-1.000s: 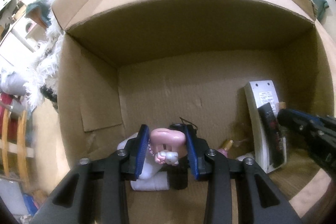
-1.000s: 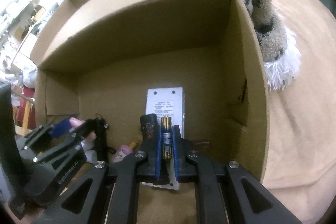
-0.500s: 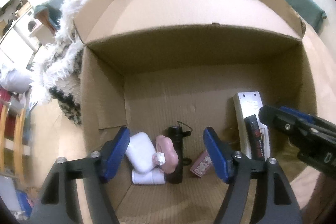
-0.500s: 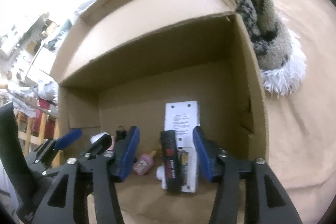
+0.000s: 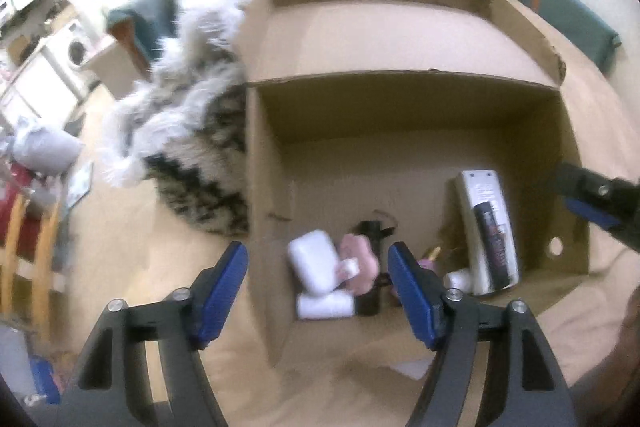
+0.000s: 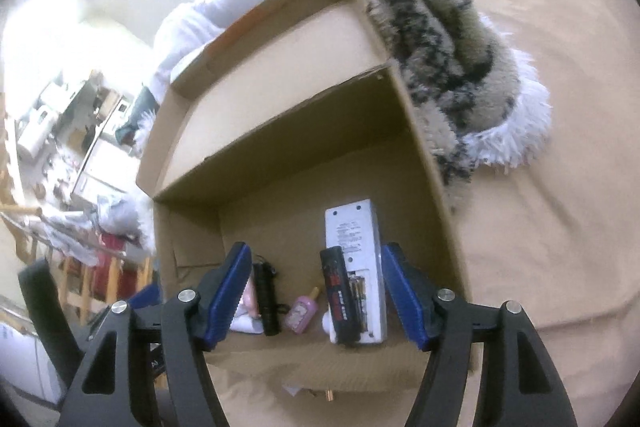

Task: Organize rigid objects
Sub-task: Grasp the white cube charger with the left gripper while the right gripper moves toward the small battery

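Cardboard box [image 5: 400, 39] sits open on a tan bed cover, fuzzy patterned blanket [image 6: 448, 39] against its side. Inside, along near wall: white remote [image 6: 356, 247] w/ black battery pack [image 6: 338, 291] leaning on it, black flashlight [image 6: 267, 303], white case [image 5: 314, 263], pink bottle [image 6: 302, 315], pink charm [image 5: 360, 263]. Left tongs [image 5: 318, 287] apart, empty; right tongs [image 6: 316, 297] opening, nothing gripped, both above box.
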`<state>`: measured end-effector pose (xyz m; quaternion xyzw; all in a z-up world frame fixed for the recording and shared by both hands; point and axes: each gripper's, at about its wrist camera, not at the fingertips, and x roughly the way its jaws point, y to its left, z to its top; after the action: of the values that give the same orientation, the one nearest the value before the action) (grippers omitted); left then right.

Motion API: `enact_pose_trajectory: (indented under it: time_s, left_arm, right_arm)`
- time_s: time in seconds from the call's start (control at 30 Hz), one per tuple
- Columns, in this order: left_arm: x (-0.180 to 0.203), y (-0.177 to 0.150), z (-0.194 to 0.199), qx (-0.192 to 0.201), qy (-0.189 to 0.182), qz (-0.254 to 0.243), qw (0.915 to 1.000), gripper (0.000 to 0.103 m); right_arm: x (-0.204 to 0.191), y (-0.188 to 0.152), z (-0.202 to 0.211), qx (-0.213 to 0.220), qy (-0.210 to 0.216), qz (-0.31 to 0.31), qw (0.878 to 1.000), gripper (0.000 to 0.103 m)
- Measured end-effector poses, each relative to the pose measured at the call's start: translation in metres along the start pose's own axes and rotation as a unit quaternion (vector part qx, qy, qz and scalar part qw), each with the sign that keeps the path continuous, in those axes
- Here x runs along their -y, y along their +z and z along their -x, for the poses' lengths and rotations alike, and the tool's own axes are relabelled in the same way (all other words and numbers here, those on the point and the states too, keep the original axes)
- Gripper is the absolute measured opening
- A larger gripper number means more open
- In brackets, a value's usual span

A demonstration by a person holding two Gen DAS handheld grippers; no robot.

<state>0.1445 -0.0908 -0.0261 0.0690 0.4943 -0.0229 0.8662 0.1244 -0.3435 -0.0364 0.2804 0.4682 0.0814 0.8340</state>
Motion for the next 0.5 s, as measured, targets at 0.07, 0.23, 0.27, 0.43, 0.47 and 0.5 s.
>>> enact_pose_trajectory:
  time_s: [0.07, 0.23, 0.27, 0.43, 0.47, 0.5]
  left_arm:
    - [-0.007, -0.005, 0.004, -0.002, -0.007, 0.005, 1.0000, 0.070]
    - [-0.023, -0.021, 0.013, -0.004, -0.005, 0.023, 0.9997, 0.070]
    - [-0.026, -0.024, 0.014, -0.005, -0.006, 0.026, 0.9996, 0.070]
    - [-0.023, -0.052, 0.014, -0.009, -0.029, 0.026, 0.9992, 0.070]
    - [-0.018, -0.058, 0.011, -0.014, -0.034, 0.017, 0.9992, 0.070]
    - [-0.012, -0.066, 0.006, -0.023, -0.038, 0.004, 0.9990, 0.070]
  right_arm:
    - [-0.001, -0.003, 0.006, 0.008, -0.003, 0.003, 1.000, 0.071]
    - [-0.003, -0.013, 0.014, 0.010, -0.009, 0.001, 1.000, 0.071]
    - [-0.004, -0.016, 0.015, 0.007, -0.010, 0.000, 1.000, 0.071]
    - [-0.004, -0.039, 0.020, -0.006, -0.014, -0.004, 1.000, 0.071]
    - [-0.004, -0.044, 0.019, -0.011, -0.013, -0.006, 1.000, 0.071]
    - [-0.003, -0.050, 0.019, -0.017, -0.008, -0.010, 1.000, 0.071]
